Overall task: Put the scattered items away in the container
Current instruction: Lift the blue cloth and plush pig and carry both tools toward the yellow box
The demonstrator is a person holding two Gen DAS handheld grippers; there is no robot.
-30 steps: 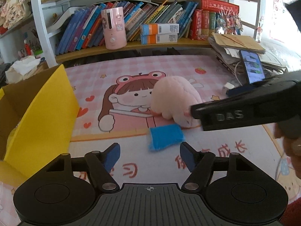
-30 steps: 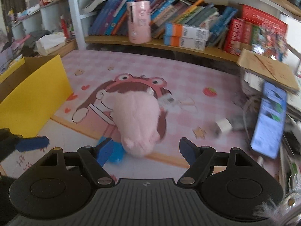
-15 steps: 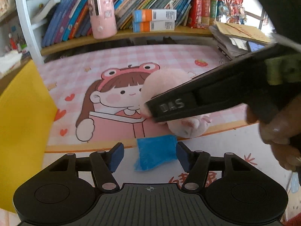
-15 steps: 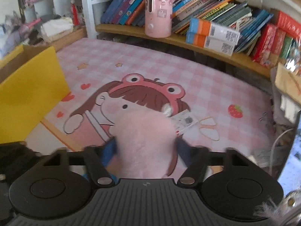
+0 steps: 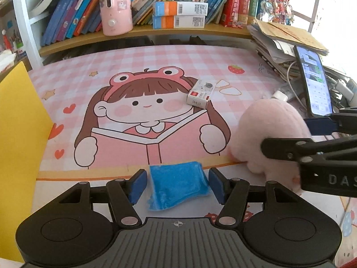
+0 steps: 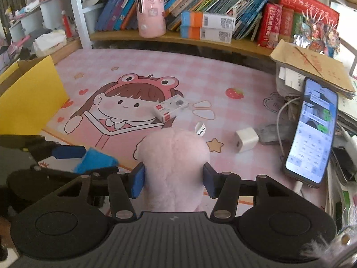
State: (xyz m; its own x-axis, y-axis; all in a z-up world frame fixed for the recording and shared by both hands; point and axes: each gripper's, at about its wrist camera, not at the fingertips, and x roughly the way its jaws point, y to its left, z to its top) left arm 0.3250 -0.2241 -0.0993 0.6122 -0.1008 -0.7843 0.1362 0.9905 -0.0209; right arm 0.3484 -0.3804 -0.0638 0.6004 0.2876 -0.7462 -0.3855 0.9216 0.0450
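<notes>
A blue cloth pouch lies on the pink desk mat between the open fingers of my left gripper; the pads stand just beside its edges. The pouch also shows in the right wrist view. A pink plush toy sits between the fingers of my right gripper, whose pads press its sides. The plush also shows at the right of the left wrist view. The yellow cardboard box stands at the left, also in the right wrist view.
A small white and red carton lies on the mat. A white charger cube, a propped phone with cables and a paper stack are at the right. A bookshelf with a pink cup runs along the back.
My left gripper has moved forward so the blue pouch now lies between its fingers. My right gripper has closed around the plush and shifted it right, uncovering the small carton.
</notes>
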